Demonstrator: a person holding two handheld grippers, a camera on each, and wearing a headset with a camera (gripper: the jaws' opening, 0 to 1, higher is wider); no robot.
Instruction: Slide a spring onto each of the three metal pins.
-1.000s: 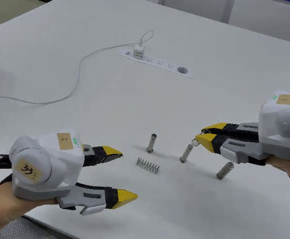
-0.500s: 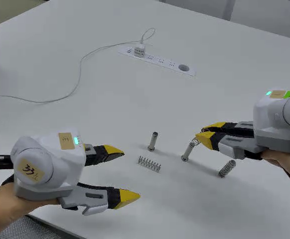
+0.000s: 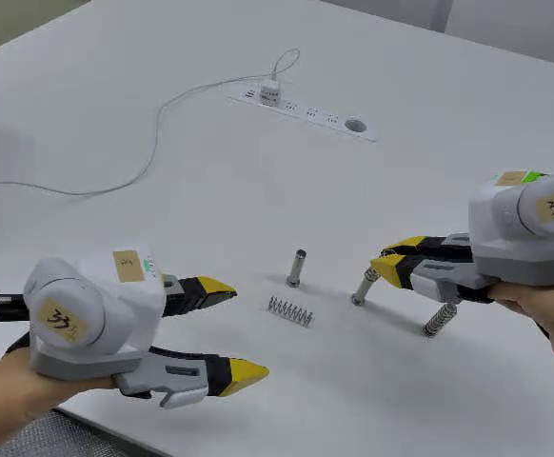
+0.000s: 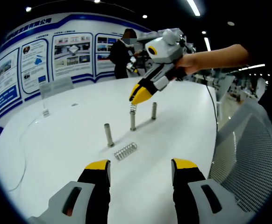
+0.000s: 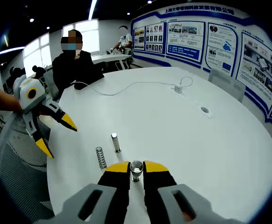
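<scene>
The right hand-held gripper (image 3: 387, 266) has its jaws drawn nearly together on a spring (image 3: 371, 274) at the top of the middle pin (image 3: 360, 293). This pin leans a little and stands fairly near the worktop's (image 3: 115, 86) near edge. The left hand-held gripper (image 3: 231, 328) hangs over the near left edge, jaws wide apart and empty.

The right gripper view looks down the pin's length, with the spring's round end caught between the two yellow tips. The head view shows that grip only from the side. In the head view the right hand-held gripper hides the top of the third pin (image 3: 436, 319), which has a spring coiled around it. The left gripper view shows this pin just beyond the middle one. The bare pin (image 3: 297, 268) stands upright. The loose spring (image 3: 290, 311) lies flat just on its near side, not touching it.

Compared with a second ago, the right tips remain at the middle pin's top and the spring is still bunched there. The left jaws stay open, and the loose spring lies where it did beside the bare pin.

Bare worktop stretches from the pins toward the far edge, up to a power strip (image 3: 301, 111) and its cable (image 3: 153, 143).
</scene>
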